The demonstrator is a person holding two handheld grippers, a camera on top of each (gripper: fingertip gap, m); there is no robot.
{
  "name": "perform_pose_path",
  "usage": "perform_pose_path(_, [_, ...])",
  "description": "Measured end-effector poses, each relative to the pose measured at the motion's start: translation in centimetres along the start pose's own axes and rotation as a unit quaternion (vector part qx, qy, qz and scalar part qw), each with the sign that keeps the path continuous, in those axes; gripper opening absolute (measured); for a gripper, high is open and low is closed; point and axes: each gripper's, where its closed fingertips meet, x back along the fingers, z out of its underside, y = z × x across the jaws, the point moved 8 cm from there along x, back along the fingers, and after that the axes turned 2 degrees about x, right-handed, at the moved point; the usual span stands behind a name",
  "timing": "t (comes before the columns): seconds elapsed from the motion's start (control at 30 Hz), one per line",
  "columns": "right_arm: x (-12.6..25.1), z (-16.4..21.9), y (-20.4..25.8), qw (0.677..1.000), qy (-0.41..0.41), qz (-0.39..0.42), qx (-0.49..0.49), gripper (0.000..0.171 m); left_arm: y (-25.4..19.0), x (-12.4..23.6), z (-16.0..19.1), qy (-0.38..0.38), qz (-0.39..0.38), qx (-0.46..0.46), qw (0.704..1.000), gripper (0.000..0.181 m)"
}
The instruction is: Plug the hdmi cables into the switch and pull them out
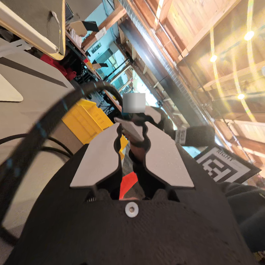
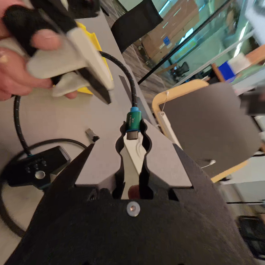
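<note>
A green-and-blue HDMI plug (image 2: pixel 133 123) sits clamped between the tips of the right gripper (image 2: pixel 132 129), its metal end pointing back toward the camera and clear of any socket; its braided black cable (image 2: pixel 129 77) arcs up over the grey worktop (image 2: pixel 47 114), passes behind the left gripper (image 2: pixel 91 80) and loops down to the black switch (image 2: pixel 35 167) lying at the lower left, where it appears to be plugged in; a 2nd, smooth black cable (image 2: pixel 60 141) also runs to the switch, its loose plug (image 2: pixel 91 134) resting on the worktop just beside the right gripper; the left gripper, held in a hand (image 2: pixel 12 71), hovers above with fingers (image 1: pixel 162 157) parted and nothing between them; a yellow bin (image 1: pixel 87 119) stands behind; judging by the free plugs, this cable end is either just pulled or yet to go in, so plugging remains.
</note>
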Motion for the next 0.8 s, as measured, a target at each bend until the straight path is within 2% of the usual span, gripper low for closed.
perform_pose_path(0.03, [-0.2, 0.4, -0.6, 0.999, 0.0, -0.014, -0.034, 0.018, -0.3, 0.1, 0.1, 0.015, -0.006, -0.013, 1.0, 0.028])
perform_pose_path(0.1, [-0.6, 1.3, -1.8, 0.993, -0.004, -0.045, -0.111, 0.018, -1.8, 0.4, 0.3, 0.04, 0.007, -0.054, 0.998, 0.027])
perform_pose_path(0.17, [-1.2, 2.2, -2.7, 0.976, -0.004, -0.095, -0.198, 0.017, -3.8, 0.5, 0.4, 0.081, -0.012, -0.143, 0.986, 0.029])
perform_pose_path(0.3, [-1.8, 4.0, -5.1, 0.932, -0.038, -0.108, -0.343, 0.013, -7.3, 1.4, -0.1, 0.087, -0.06, -0.294, 0.95, 0.035])
perform_pose_path(0.37, [-2.0, 4.8, -6.0, 0.906, -0.064, -0.112, -0.403, 0.01, -8.8, 1.3, 0.5, 0.109, -0.056, -0.316, 0.941, 0.035])
perform_pose_path(0.43, [-2.4, 5.0, -6.3, 0.907, -0.054, -0.112, -0.401, 0.009, -9.5, 0.2, 2.5, 0.142, -0.052, -0.32, 0.935, 0.038])
perform_pose_path(0.53, [-3.1, 4.5, -5.8, 0.91, -0.044, -0.139, -0.387, 0.008, -7.6, -1.7, 4.9, 0.152, -0.073, -0.3, 0.939, 0.04])
perform_pose_path(0.6, [-3.2, 4.3, -5.3, 0.909, -0.042, -0.153, -0.385, 0.008, -4.9, -2.6, 4.7, 0.125, -0.072, -0.25, 0.957, 0.046])
perform_pose_path(0.67, [-2.9, 3.7, -5.2, 0.893, -0.061, -0.174, -0.41, 0.008, -2.6, -2.9, 3.8, 0.087, -0.05, -0.221, 0.97, 0.045])
perform_pose_path(0.8, [-1.5, 1.8, -5.7, 0.849, -0.118, -0.228, -0.462, 0.008, 1.0, -3.3, 2.6, 0.02, -0.099, -0.304, 0.947, 0.055])
